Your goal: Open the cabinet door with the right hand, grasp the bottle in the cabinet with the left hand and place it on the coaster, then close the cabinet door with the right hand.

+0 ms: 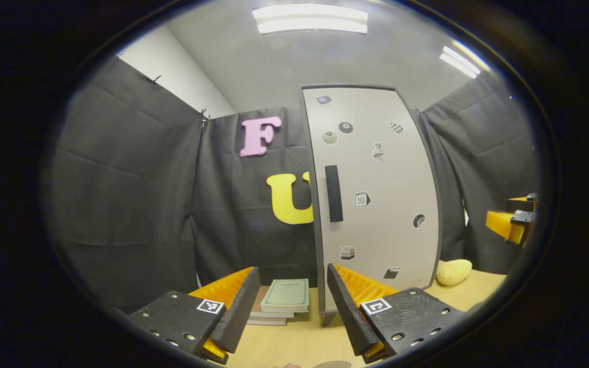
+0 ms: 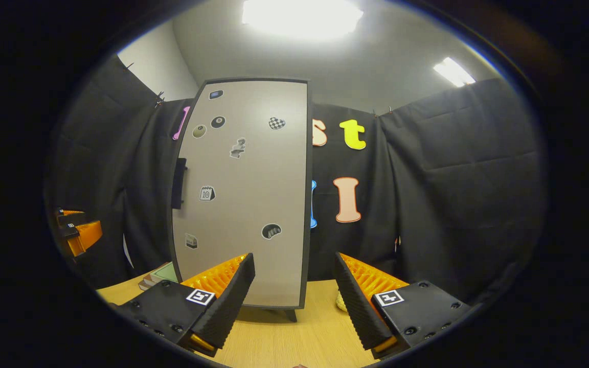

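Observation:
A tall pale cabinet (image 1: 376, 194) with a dark frame stands on the wooden table, its door closed and dotted with stickers. A dark vertical handle (image 1: 333, 193) sits near the door's left edge. In the right gripper view the cabinet (image 2: 243, 189) stands ahead and slightly left, with the handle (image 2: 178, 183) on its left side. My left gripper (image 1: 290, 301) is open, short of the cabinet, with nothing between its fingers. My right gripper (image 2: 294, 294) is open too, empty, in front of the door's lower part. The cabinet's inside is hidden behind the door.
A stack of books (image 1: 283, 299) lies on the table (image 1: 294, 342) left of the cabinet. A yellow bumpy object (image 1: 453, 272) rests to its right. The other gripper (image 1: 512, 220) shows at the far right of the left gripper view. Black cloth walls surround the table.

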{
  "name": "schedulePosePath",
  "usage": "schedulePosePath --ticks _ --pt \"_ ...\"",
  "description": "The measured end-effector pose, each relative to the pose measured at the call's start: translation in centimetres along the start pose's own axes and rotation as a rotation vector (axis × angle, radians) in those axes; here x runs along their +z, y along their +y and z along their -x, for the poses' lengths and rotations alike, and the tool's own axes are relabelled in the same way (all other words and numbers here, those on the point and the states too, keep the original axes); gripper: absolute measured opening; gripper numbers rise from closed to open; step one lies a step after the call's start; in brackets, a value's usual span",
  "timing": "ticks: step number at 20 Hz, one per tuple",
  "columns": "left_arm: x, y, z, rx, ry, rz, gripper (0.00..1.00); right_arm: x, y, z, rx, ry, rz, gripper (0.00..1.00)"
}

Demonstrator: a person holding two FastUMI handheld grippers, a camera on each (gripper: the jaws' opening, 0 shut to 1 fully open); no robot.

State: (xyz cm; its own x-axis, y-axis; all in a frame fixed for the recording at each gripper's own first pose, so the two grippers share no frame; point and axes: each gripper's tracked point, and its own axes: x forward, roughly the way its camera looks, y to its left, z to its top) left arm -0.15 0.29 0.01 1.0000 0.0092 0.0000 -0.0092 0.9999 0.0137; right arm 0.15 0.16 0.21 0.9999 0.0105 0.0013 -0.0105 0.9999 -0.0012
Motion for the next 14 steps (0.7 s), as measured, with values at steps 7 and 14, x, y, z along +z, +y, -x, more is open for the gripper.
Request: schedulePosePath --ticks 7,14 --pt "0.1 0.4 0.2 0.011 -0.003 -0.007 0.82 0.6 0.4 0.0 0.008 -0.008 -0.009 0.98" --pt "0.5 1.6 0.6 0.037 -0.018 -0.015 0.82 1.4 2.3 -0.8 0.049 -0.015 -0.021 0.98"
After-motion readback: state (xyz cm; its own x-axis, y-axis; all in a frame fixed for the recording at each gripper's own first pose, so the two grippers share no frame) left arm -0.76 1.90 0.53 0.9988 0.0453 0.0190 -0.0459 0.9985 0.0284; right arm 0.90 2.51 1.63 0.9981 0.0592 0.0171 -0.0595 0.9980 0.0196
